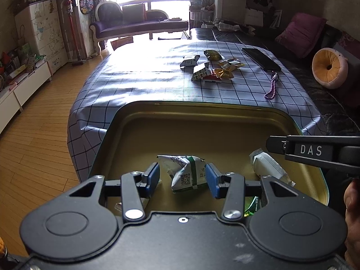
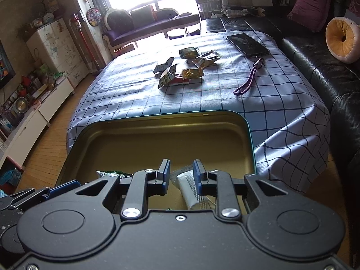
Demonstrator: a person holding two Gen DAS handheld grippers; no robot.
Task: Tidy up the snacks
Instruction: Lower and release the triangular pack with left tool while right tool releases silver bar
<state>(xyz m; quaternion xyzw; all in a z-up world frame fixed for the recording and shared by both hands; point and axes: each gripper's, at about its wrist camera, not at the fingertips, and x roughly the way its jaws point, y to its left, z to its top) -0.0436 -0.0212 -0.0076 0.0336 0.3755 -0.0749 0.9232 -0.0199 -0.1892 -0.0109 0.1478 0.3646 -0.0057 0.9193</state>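
A gold-lined tin (image 1: 202,104) stands open at the near edge of the checked tablecloth. My left gripper (image 1: 182,177) hangs over the tin's inside, its blue pads shut on a crumpled white and green snack packet (image 1: 186,173). Beside it a white packet (image 1: 270,168) lies against the tin's right wall, under a finger (image 1: 276,145) of the right gripper. In the right wrist view my right gripper (image 2: 181,174) stands open around that white packet (image 2: 191,191), with a gap at the left pad. A green wrapper (image 2: 112,173) lies in the tin (image 2: 168,114).
A pile of several loose snacks (image 1: 211,67) (image 2: 180,69) lies mid-table. A black phone (image 2: 247,43) with a purple lanyard (image 2: 247,81) lies to their right. A black sofa (image 2: 315,63) runs along the right side, wooden floor along the left. A person's thumb (image 1: 351,202) shows at right.
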